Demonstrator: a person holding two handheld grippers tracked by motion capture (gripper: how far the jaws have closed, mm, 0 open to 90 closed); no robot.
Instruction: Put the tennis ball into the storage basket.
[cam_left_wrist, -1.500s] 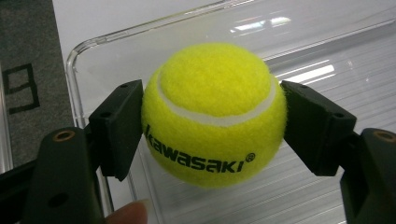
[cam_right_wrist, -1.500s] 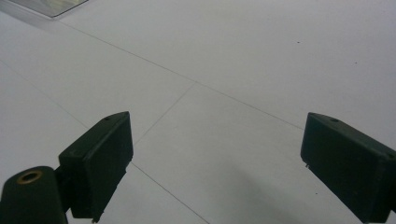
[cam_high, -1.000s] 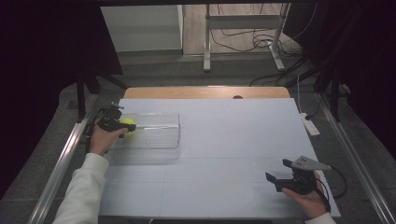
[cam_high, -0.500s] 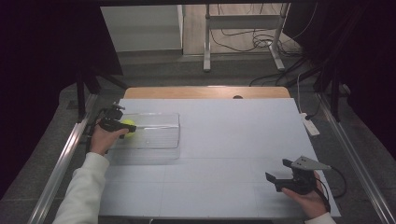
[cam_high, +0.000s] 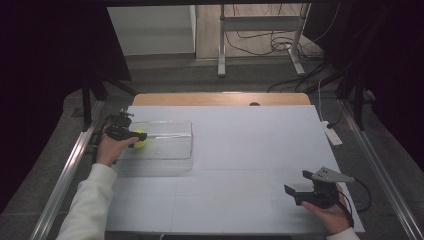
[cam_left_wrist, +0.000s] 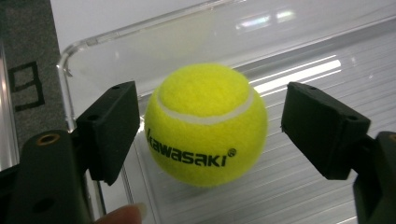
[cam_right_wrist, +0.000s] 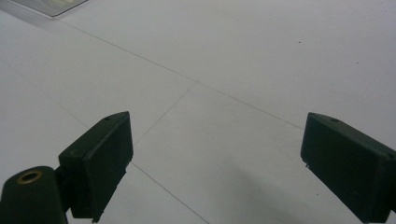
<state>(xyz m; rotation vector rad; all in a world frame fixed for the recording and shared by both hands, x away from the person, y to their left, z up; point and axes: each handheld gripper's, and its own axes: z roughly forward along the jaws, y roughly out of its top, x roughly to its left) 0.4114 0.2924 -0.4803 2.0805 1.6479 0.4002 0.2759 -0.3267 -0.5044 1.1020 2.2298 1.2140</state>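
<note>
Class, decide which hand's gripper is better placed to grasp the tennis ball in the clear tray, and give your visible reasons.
Left. The left gripper already has its fingers open on either side of the tennis ball in the clear tray. The right gripper sits over bare table, far across.

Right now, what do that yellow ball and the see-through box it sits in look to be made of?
The ball looks like a tennis ball: fuzzy yellow felt with a white curved seam and printed black lettering. The box seems to be clear hard plastic, perhaps acrylic: glossy, with bright reflections, rounded corners and a ribbed floor. The left gripper's black fingers look like matte plastic.
</note>
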